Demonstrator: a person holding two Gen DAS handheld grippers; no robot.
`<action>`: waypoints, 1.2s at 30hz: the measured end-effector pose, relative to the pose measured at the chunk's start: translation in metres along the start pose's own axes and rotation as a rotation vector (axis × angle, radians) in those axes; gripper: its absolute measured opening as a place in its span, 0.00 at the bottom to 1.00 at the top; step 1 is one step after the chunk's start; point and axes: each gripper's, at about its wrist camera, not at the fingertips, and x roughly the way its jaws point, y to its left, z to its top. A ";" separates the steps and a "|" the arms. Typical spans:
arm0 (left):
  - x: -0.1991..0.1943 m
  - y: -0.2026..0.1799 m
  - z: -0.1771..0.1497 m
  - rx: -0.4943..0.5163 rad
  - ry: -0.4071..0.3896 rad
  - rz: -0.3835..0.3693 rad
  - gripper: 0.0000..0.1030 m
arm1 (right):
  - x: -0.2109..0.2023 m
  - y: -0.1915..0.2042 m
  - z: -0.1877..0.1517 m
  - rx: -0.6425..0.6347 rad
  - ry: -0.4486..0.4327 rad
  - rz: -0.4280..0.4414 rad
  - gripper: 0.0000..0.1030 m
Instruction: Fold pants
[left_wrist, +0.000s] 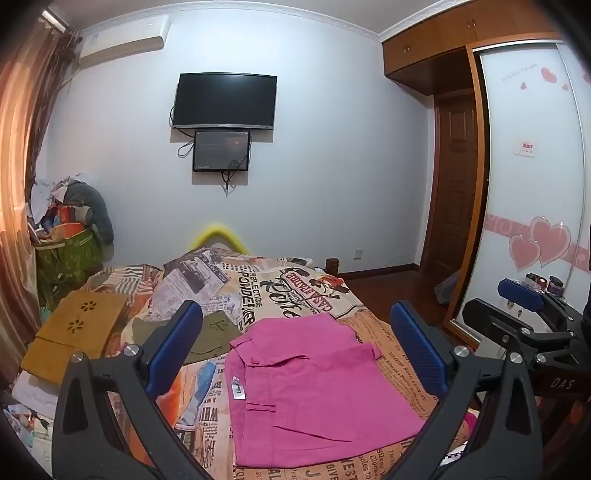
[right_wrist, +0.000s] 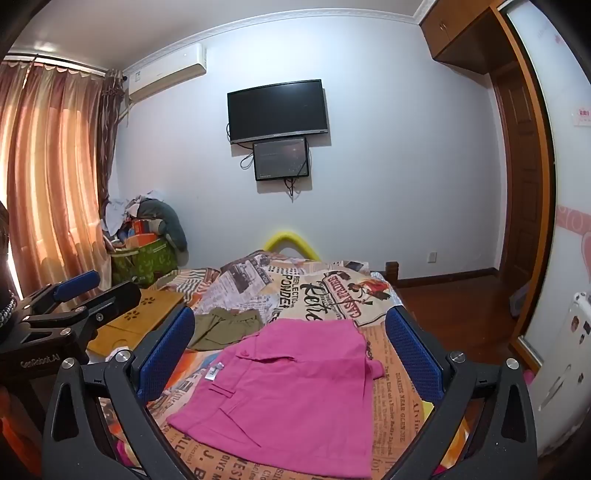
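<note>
Pink pants (left_wrist: 314, 391) lie folded flat on the printed bedspread (left_wrist: 280, 291), with a white label showing near the waistband. They also show in the right wrist view (right_wrist: 291, 398). My left gripper (left_wrist: 295, 336) is open and empty, held above the pants. My right gripper (right_wrist: 291, 332) is open and empty too, above the same pants. The right gripper shows at the right edge of the left wrist view (left_wrist: 524, 306). The left gripper shows at the left edge of the right wrist view (right_wrist: 74, 291).
Olive green pants (left_wrist: 207, 332) lie on the bed left of the pink ones. A yellow wooden lap tray (left_wrist: 74, 328) sits at the bed's left side. A full green laundry bag (left_wrist: 66, 251) stands in the corner. A wardrobe (left_wrist: 532, 184) stands right of the bed.
</note>
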 end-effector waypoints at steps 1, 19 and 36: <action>0.001 0.000 0.000 -0.013 0.016 -0.005 1.00 | 0.001 0.000 0.000 -0.001 0.004 0.000 1.00; -0.002 -0.006 0.004 0.007 0.006 -0.006 1.00 | 0.001 -0.002 -0.002 0.006 0.012 -0.001 1.00; -0.003 -0.010 0.003 0.009 0.003 -0.005 1.00 | 0.003 -0.003 -0.001 0.008 0.015 0.000 1.00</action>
